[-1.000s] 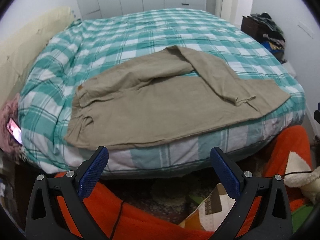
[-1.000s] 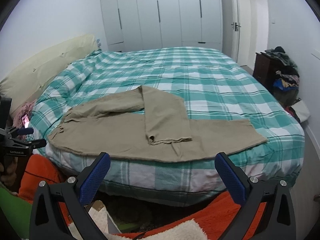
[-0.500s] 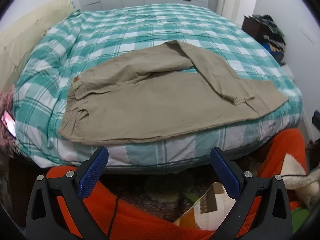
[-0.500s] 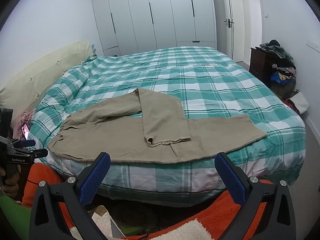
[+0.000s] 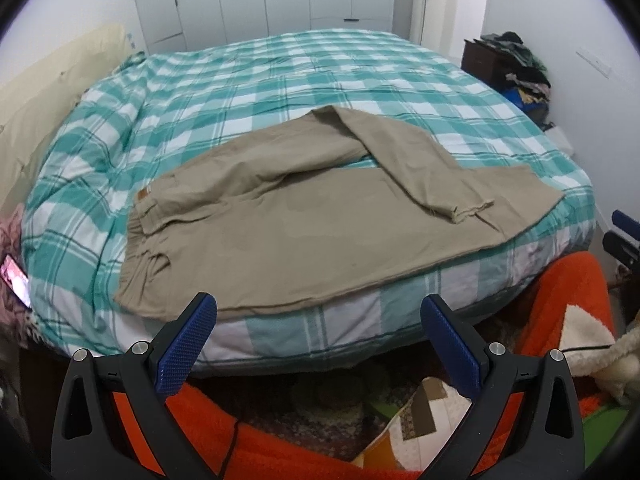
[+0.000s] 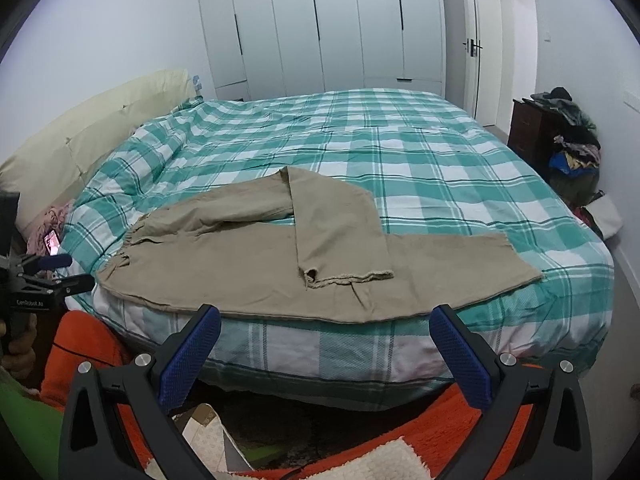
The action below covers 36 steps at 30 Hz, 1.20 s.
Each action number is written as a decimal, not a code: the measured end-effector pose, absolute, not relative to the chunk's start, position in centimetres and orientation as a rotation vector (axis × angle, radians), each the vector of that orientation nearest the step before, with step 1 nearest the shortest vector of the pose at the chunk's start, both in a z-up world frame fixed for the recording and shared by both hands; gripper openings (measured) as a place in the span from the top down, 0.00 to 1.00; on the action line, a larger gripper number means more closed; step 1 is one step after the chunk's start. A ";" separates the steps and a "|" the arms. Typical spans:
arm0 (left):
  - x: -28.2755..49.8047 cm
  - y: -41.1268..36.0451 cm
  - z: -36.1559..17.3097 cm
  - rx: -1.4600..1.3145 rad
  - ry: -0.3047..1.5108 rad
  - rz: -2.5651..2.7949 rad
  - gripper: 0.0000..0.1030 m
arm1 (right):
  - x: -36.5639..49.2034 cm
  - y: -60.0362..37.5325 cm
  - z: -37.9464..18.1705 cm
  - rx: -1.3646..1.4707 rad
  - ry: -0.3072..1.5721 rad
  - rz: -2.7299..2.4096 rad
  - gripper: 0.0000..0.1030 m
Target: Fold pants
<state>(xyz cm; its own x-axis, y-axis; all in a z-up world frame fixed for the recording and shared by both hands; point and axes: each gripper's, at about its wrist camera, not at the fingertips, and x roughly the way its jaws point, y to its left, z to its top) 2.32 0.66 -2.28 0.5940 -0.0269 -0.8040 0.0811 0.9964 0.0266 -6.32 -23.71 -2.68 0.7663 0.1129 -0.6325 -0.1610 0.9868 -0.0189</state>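
Observation:
Khaki pants (image 5: pixel 312 224) lie on the near side of a bed with a teal plaid cover (image 5: pixel 304 76), waistband at the left, legs to the right. The far leg is folded back across the near leg, its hem (image 6: pixel 348 276) resting mid-leg. The pants also show in the right wrist view (image 6: pixel 248 264). My left gripper (image 5: pixel 318 320) is open and empty, below the bed's near edge, short of the pants. My right gripper (image 6: pixel 326 332) is open and empty, also in front of the bed edge. The left gripper shows at the left of the right wrist view (image 6: pixel 44 276).
An orange blanket (image 5: pixel 568 300) and patterned cloth lie on the floor under both grippers. A cream headboard (image 6: pixel 92 132) is at the left. A dark dresser with piled clothes (image 6: pixel 560 128) stands at the right. White wardrobes (image 6: pixel 320 24) line the back wall. A lit phone (image 5: pixel 16 280) lies at the left.
Both views have tilted up and pulled back slightly, showing more of the wall and wardrobes. The pants have not moved. Both grippers stay open.

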 end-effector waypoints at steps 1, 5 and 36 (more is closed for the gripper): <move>2.4 0.5 -2.2 0.065 0.928 -0.062 0.01 | -6.3 -23.6 -2.8 -0.073 0.687 0.154 0.00; 2.3 0.1 -1.9 0.082 0.899 -0.075 0.01 | -6.1 -23.0 -2.9 -0.074 0.696 0.185 0.00; 2.2 -0.7 -2.8 0.119 0.900 -0.090 0.01 | -5.7 -19.2 -3.4 -0.159 0.693 0.263 0.00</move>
<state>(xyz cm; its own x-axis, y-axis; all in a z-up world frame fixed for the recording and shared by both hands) 2.21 -0.68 -2.78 0.6186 -0.0276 -0.7853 0.1277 0.9896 0.0658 -5.72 -19.18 -3.42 0.7382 0.1858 -0.6485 -0.2906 0.9551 -0.0571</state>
